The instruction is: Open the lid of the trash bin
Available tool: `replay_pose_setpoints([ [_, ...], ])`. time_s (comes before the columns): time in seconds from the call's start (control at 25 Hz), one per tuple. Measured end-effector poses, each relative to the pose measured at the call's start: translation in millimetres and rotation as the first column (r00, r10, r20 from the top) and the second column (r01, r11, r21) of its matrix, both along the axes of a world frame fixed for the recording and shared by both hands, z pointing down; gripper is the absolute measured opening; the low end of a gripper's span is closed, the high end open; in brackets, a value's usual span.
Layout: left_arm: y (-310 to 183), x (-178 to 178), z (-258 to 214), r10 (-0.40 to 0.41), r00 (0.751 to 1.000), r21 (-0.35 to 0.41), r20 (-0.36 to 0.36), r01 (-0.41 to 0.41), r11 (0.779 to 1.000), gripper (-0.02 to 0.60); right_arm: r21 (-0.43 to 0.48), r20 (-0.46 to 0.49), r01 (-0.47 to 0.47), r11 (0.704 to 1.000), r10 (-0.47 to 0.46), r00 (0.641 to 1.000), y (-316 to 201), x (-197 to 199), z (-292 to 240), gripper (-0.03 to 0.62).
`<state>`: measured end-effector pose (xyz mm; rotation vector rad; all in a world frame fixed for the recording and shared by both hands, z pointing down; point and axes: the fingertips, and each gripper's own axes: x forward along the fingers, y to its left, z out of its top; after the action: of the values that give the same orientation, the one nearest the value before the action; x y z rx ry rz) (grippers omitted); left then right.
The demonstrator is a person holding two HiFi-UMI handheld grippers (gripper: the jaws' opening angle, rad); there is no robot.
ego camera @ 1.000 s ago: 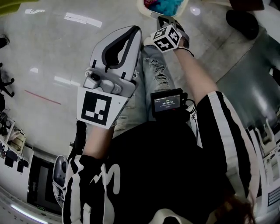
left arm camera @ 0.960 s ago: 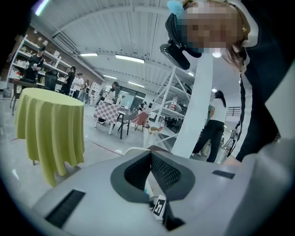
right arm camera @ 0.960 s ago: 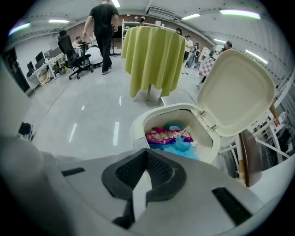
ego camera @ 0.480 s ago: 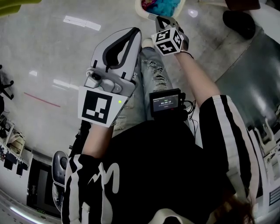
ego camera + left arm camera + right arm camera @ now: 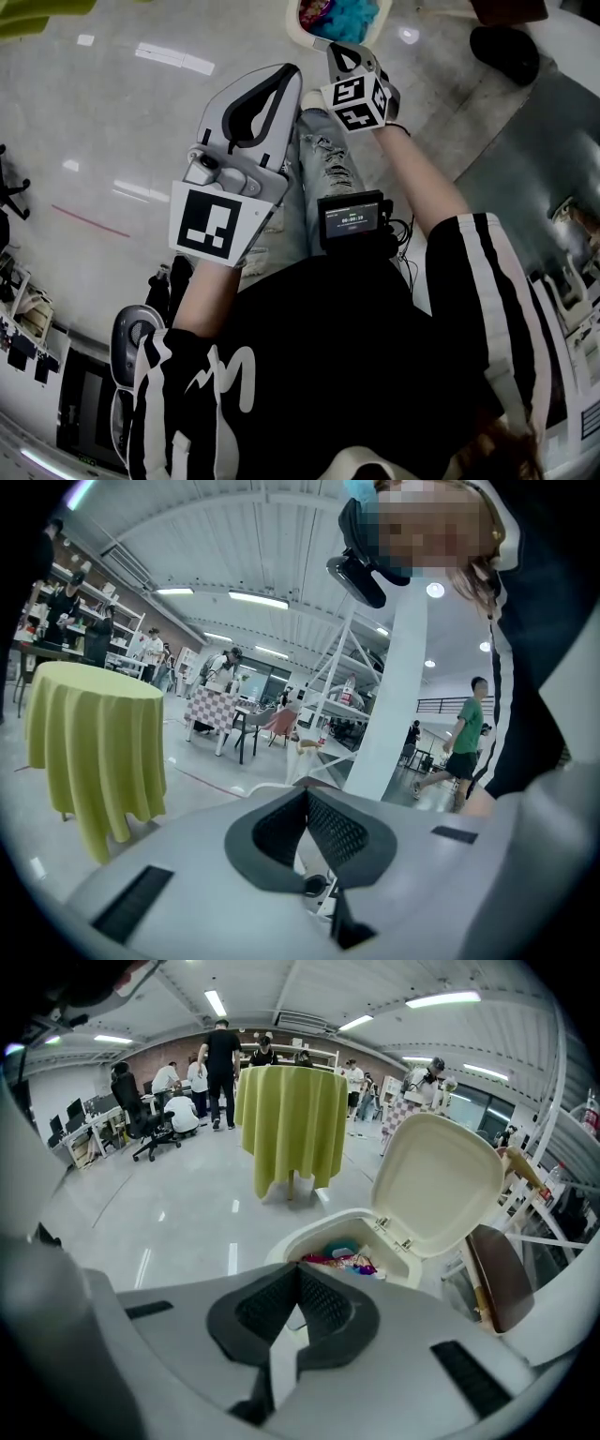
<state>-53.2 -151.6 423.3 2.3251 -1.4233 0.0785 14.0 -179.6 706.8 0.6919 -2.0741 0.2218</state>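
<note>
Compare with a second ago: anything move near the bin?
The right gripper drew back a little from the trash bin, toward the person; nothing was taken hold of or let go. The left gripper kept its place, both grippers stay shut and empty, and the lid stands open.

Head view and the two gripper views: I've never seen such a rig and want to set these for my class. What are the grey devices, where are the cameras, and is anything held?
There is no robot: a person holds a two-jaw tool in each hand. The head view looks down from the person's head onto the left gripper and the right gripper. The other two pictures come from a camera riding on each gripper, looking along its jaws. In both, the jaws are together with nothing between them, so nothing is held. Beyond the right gripper a white trash bin stands on the floor; its lid is up, showing colourful rubbish inside.
</note>
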Motion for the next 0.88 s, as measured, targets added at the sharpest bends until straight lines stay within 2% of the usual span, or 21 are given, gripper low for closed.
replay_pose_setpoints([
  [0.44,2.0,1.9,-6.7,0.005,1.000,0.002,0.008,-0.005,1.000,0.006,0.018,0.048,-0.045,0.999,0.044,0.998,-2.3,6.2,-31.0,0.003],
  [0.88,2.6,2.8,-14.8,0.011,1.000,0.010,0.011,-0.011,1.000,0.007,0.050,0.065,-0.052,0.997,0.049,0.997,-4.2,10.6,-58.3,0.003],
])
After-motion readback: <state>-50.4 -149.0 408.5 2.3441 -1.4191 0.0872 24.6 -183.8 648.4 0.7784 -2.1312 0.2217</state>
